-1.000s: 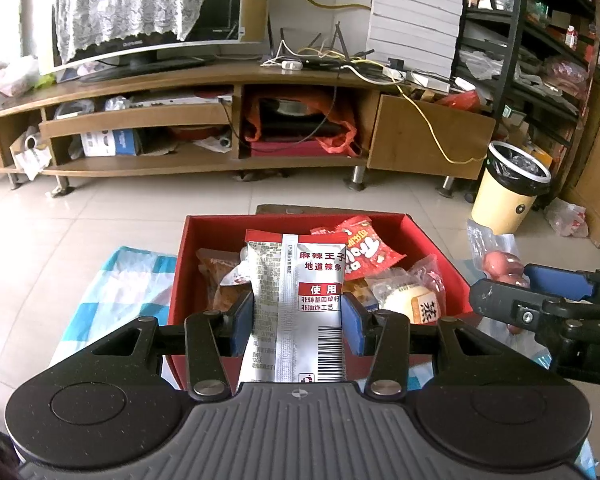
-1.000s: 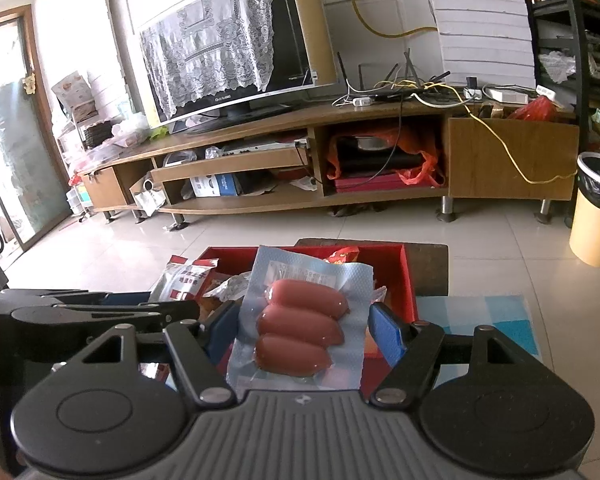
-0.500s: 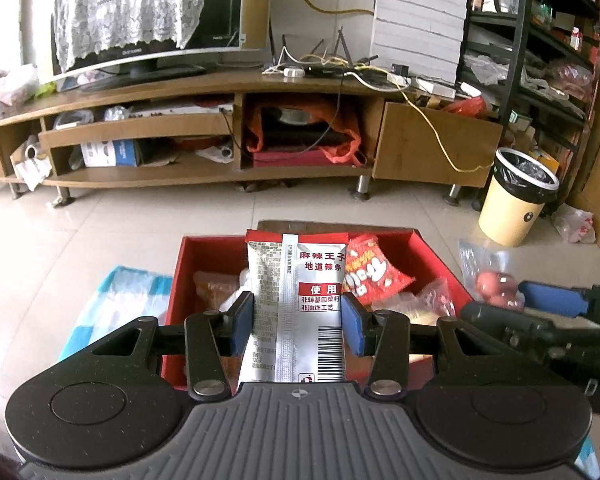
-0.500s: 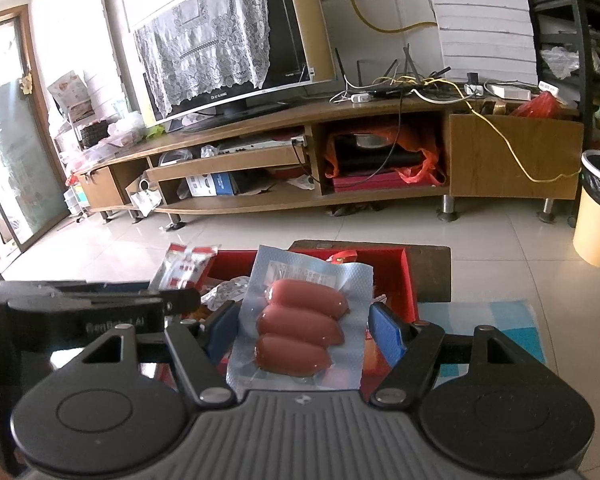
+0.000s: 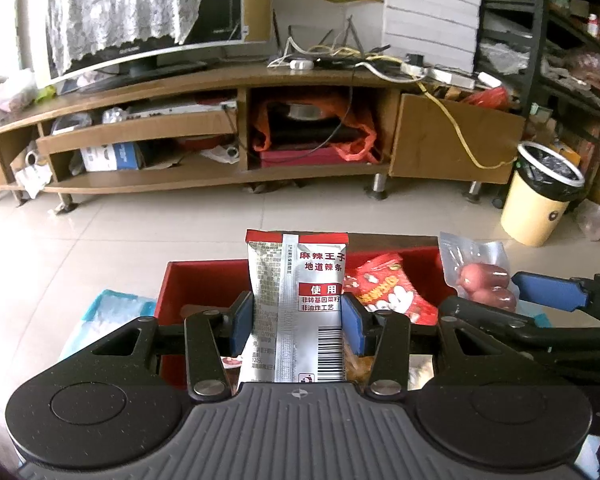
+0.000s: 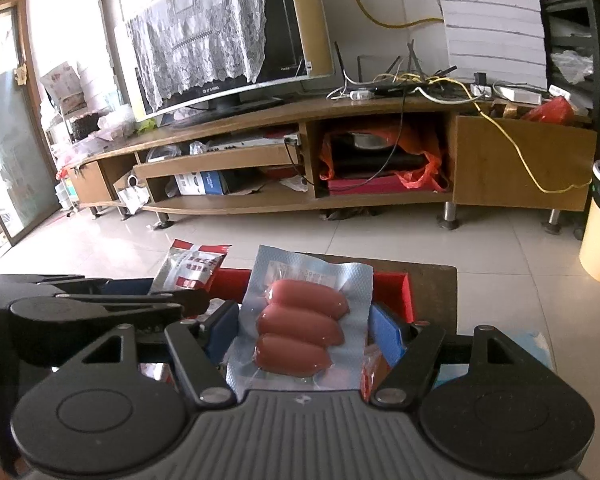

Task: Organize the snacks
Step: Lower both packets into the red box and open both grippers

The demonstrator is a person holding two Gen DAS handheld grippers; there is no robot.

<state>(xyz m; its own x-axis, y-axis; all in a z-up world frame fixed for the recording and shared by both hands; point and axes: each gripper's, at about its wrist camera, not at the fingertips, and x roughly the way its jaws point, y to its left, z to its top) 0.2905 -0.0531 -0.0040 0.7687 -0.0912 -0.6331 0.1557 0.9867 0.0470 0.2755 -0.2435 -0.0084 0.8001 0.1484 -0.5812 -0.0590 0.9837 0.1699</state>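
Note:
My left gripper [image 5: 298, 322] is shut on a silver snack packet [image 5: 296, 304] with a red top edge and a barcode, held upright over the red box [image 5: 188, 284]. A red snack bag [image 5: 388, 292] lies inside that box. My right gripper [image 6: 302, 330] is shut on a clear vacuum pack of three sausages [image 6: 302, 322], also above the red box [image 6: 392, 292]. Each gripper shows in the other's view: the right gripper [image 5: 512, 300] with its sausage pack [image 5: 484, 280] on the right, the left gripper [image 6: 156, 294] with its packet [image 6: 192, 266] on the left.
The box rests on a dark low table [image 6: 436, 292] with a blue-and-white cloth [image 5: 104, 312] beside it. Beyond lie a tiled floor [image 5: 140, 224], a long wooden TV stand [image 5: 236, 120] with a lace-covered television [image 6: 220, 40], a yellow waste bin [image 5: 540, 196] and dark shelving [image 5: 572, 40] at the right.
Both grippers have drawn back and lower with their packs still held; the red box has slid down in both views and more of the floor and TV stand shows.

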